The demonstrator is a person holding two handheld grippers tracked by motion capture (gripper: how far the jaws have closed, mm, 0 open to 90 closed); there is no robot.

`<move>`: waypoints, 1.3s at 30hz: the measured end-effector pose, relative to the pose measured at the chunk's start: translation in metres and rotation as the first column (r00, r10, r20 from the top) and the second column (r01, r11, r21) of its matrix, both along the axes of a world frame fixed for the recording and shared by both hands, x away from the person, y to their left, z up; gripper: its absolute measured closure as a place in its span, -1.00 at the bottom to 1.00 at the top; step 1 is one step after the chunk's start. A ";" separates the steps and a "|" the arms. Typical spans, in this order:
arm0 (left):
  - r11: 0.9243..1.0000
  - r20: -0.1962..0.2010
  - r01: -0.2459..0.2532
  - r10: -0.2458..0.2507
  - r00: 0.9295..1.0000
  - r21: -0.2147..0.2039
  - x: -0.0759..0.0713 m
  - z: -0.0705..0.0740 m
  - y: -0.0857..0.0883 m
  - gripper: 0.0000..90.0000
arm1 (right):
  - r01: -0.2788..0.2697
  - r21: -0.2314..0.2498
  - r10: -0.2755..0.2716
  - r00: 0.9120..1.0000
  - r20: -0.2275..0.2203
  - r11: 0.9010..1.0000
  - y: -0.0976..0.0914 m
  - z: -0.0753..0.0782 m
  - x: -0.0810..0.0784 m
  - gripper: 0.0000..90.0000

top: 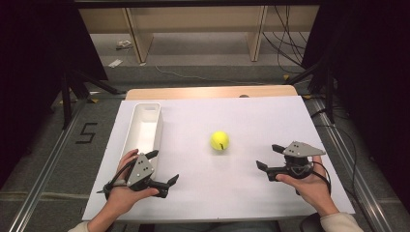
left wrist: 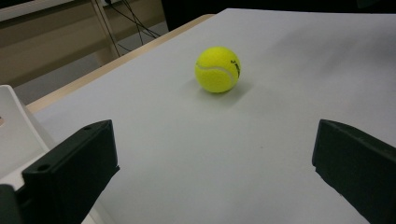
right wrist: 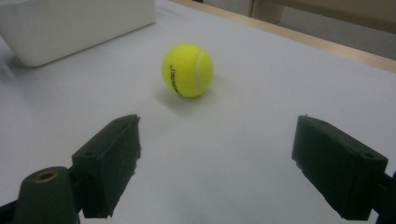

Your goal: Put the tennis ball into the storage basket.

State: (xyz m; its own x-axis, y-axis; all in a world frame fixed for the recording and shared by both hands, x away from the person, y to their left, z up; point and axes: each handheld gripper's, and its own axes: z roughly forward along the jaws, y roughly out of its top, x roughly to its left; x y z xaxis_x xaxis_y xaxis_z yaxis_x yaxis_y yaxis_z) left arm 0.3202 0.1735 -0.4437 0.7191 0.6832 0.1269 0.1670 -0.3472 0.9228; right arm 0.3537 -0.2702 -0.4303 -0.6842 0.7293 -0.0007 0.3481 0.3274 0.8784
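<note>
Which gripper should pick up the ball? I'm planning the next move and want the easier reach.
Probably the right gripper: its open jaws already point at the ball with bare table between. The left gripper, also open, sits beside the white bin.

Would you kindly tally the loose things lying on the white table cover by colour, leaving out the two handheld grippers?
Yellow: 1, the tennis ball, lying in the open near the middle.
White: 1, the long tray, at the left edge of the white table cover.
Total: 2
</note>
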 end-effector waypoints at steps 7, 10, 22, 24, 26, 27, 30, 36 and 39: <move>1.000 0.003 0.003 -0.003 1.000 -0.004 -0.001 0.000 0.000 -1.00 | -0.001 0.000 0.001 1.000 0.000 1.000 0.001 0.000 0.000 -0.65; 1.000 0.003 0.004 -0.004 1.000 -0.004 0.000 0.000 0.000 -1.00 | -0.002 0.001 0.002 1.000 0.001 1.000 0.001 0.000 0.001 -0.65; 1.000 0.006 0.007 -0.007 1.000 -0.003 -0.001 0.000 -0.001 -1.00 | -0.006 0.010 0.006 1.000 0.001 1.000 0.010 0.000 0.008 -0.64; 1.000 0.006 0.007 -0.007 1.000 -0.003 -0.001 0.000 -0.001 -1.00 | -0.009 0.012 0.009 1.000 -0.002 1.000 0.011 -0.001 0.010 -0.64; 1.000 0.005 0.007 -0.007 1.000 -0.003 -0.001 0.000 -0.001 -1.00 | -0.009 0.014 0.009 1.000 0.000 1.000 0.012 -0.001 0.011 -0.64; 1.000 0.005 0.006 -0.006 1.000 -0.002 -0.001 0.000 -0.001 -1.00 | -0.009 0.014 0.009 1.000 0.000 1.000 0.012 -0.001 0.011 -0.64; 1.000 0.005 0.007 -0.007 1.000 -0.001 -0.001 0.000 -0.001 -1.00 | -0.013 0.014 0.013 1.000 0.004 1.000 0.014 0.000 0.014 -0.64; 1.000 0.004 0.008 -0.008 1.000 -0.002 -0.001 0.000 -0.001 -1.00 | -0.018 0.012 0.018 1.000 0.004 1.000 0.020 0.000 0.017 -0.65; 1.000 0.003 0.010 -0.010 1.000 -0.003 -0.001 0.000 -0.001 -1.00 | -0.017 0.013 0.017 1.000 0.001 1.000 0.022 0.000 0.019 -0.65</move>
